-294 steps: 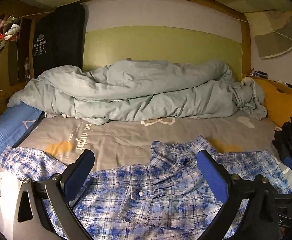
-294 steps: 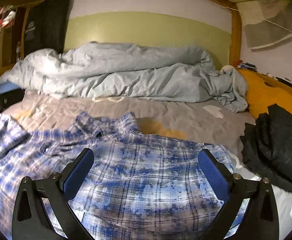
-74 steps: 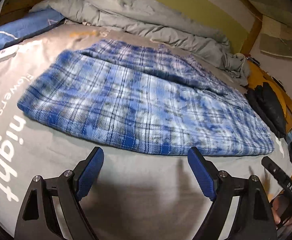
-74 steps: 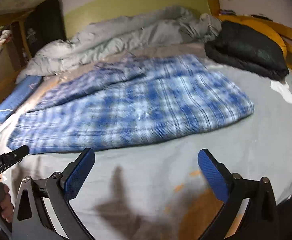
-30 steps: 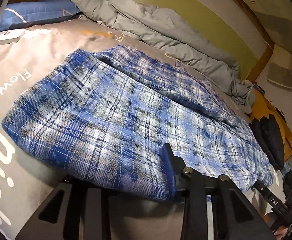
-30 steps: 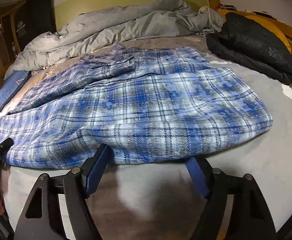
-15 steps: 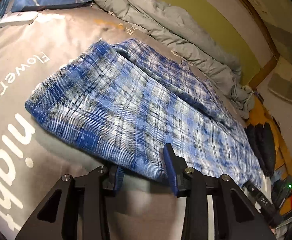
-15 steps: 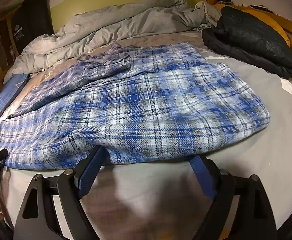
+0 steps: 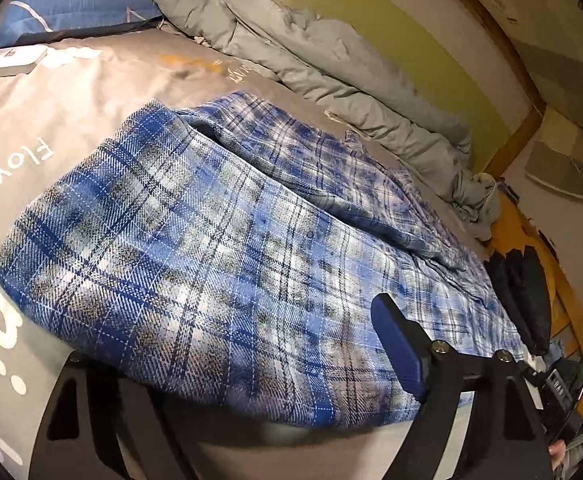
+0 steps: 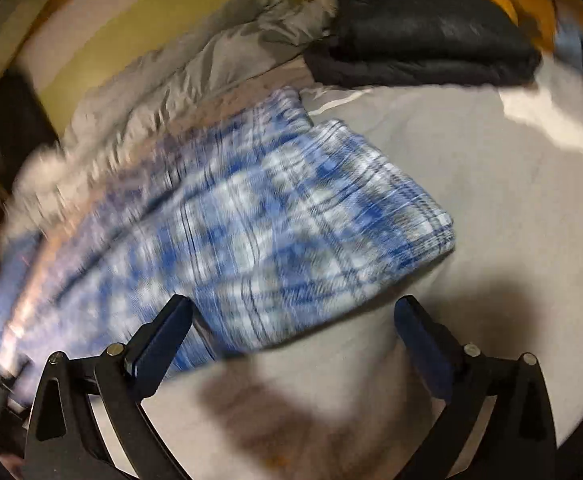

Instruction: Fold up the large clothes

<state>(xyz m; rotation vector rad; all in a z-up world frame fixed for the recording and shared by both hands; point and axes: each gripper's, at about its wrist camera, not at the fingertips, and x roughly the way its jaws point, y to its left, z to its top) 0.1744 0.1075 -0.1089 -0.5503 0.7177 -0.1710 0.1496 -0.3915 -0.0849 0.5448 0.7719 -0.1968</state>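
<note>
Both our grippers have just let go and opened: our left gripper [image 9: 251, 364] stands wide with the plaid shirt's [image 9: 219, 232] edge draped loose over it, and our right gripper [image 10: 291, 344] stands wide with its near hem between the jaws. From both, the shirt lies straight ahead on the gray bedsheet [image 9: 91, 92], long side running from lower left to upper right. It looks soft, fuzzy, blue-and-white checked.

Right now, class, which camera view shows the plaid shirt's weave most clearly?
The left wrist view: the plaid shirt lies sharp, its checks and folded edge distinct. The right wrist view shows the same shirt smeared by motion blur, only its rough outline readable.
</note>
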